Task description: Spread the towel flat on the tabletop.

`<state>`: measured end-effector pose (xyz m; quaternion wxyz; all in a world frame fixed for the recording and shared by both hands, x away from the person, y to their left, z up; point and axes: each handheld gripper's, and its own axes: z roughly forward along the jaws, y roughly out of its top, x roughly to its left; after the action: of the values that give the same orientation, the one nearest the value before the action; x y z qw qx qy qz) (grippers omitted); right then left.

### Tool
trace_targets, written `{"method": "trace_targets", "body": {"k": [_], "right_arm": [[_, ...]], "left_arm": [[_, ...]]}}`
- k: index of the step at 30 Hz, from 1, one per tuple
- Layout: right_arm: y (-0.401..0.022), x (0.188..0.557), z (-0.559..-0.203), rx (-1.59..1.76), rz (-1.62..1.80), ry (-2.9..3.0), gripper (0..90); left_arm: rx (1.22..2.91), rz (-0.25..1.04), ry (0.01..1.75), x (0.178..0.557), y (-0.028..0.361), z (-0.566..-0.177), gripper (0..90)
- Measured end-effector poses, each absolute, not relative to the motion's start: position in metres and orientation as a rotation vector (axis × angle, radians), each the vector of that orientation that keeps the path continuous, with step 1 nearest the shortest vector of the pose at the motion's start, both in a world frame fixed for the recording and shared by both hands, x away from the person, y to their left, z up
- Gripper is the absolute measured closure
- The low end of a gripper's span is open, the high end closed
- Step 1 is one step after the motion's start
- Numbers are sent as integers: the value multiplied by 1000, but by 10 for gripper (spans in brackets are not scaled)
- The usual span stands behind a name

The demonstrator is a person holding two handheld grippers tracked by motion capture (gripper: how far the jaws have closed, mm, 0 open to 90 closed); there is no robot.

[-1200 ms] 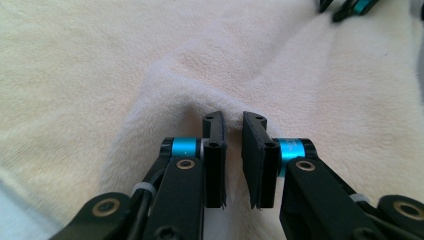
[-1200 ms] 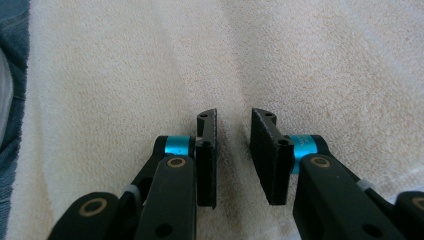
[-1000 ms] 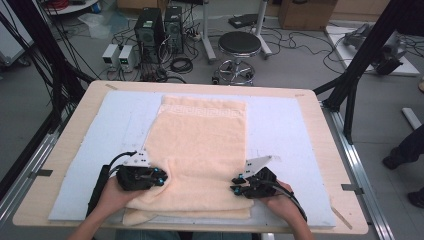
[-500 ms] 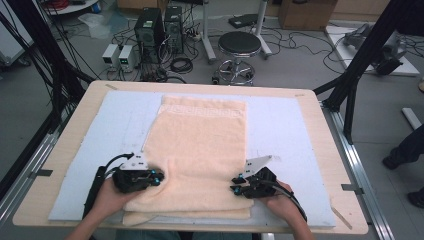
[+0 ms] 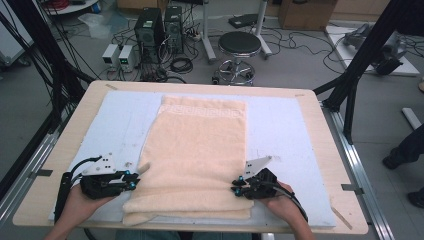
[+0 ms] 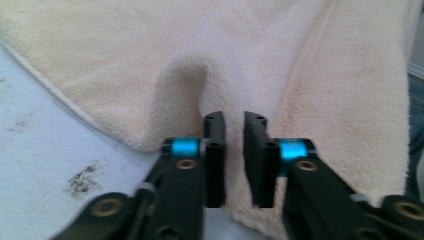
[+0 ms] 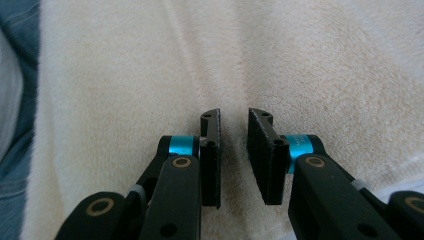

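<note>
A peach towel (image 5: 197, 155) lies lengthwise on the pale blue mat (image 5: 120, 125) at the middle of the tabletop (image 5: 65, 135), its near end doubled over into a fold. The left gripper (image 5: 132, 179) sits at that fold's left edge, its fingers (image 6: 215, 150) having just parted to a narrow gap with no cloth pinched between them. The right gripper (image 5: 236, 186) rests at the right edge, fingers (image 7: 210, 150) having just been closing, a slim gap open over the pile. Both flank the fold, seemingly to square it. Beyond the tabletop stand a stool (image 5: 239, 45), computer towers (image 5: 150, 30) and loose cables.
</note>
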<state>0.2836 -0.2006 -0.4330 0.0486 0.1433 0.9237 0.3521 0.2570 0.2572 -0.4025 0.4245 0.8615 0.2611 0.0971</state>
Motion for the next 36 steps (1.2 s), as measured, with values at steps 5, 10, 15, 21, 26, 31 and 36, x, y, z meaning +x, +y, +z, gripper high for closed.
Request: {"method": "trace_targets", "body": {"k": [5,10,15,21,26,31,36], "right_arm": [[-204,276,-426,404,1097,2825,731],[-206,268,-412,378,1292,2769,608],[-189,256,-418,268,1281,2855,545],[-180,252,-429,238,1197,2906,818],[-179,241,-411,146,1233,2922,846],[-179,237,-394,119,1231,2865,822],[-183,247,-395,247,1237,2746,679]], "left_arm": [[2134,220,627,250,256,-403,648],[2199,188,616,252,244,-412,637],[2279,116,599,252,231,-434,727],[2274,105,576,247,234,-431,869],[2245,94,528,234,242,-419,874],[2168,144,555,232,252,-407,811],[2117,115,500,220,249,-401,598]]}}
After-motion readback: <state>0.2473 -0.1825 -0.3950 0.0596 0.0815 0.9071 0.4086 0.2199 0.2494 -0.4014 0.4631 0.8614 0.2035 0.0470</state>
